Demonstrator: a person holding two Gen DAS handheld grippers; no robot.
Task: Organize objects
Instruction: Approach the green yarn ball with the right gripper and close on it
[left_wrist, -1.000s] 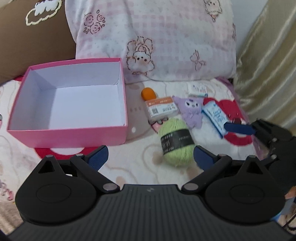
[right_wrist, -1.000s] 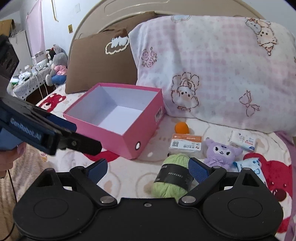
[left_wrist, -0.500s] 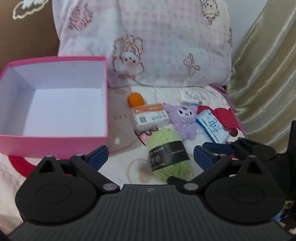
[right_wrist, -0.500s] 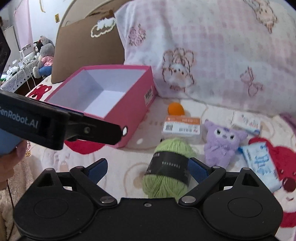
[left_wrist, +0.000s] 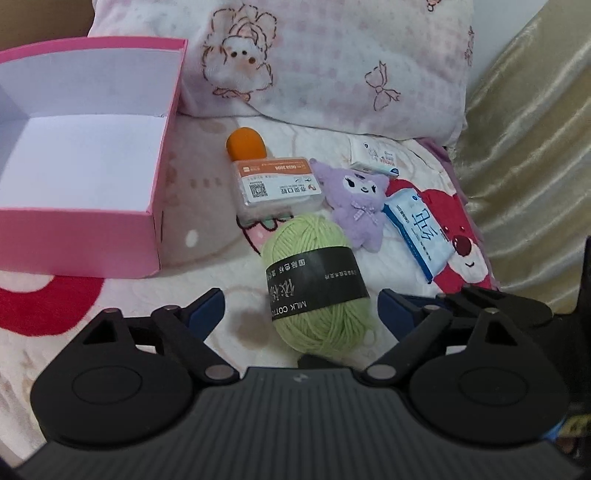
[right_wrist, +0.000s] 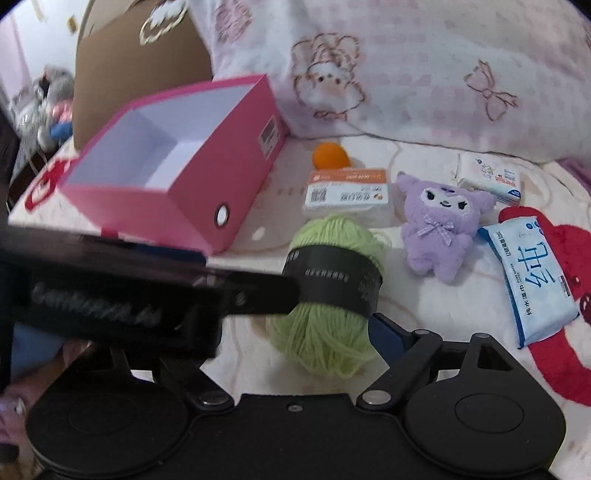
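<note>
Fuzzy green yarn ball with glossy paper band; matt pink cardboard box — plush purple doll.

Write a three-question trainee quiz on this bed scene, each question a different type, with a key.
1. True or false: the pink box already holds the purple plush toy.
2. Which item lies between the left gripper's fingers? A) orange ball B) green yarn ball C) blue wipes pack
3. Fill in: the band around the yarn is ____.

Key: 1 false, the box holds nothing and the toy lies on the blanket. 2 B; the jaws are closing but the pads do not yet press it. 3 black.
</note>
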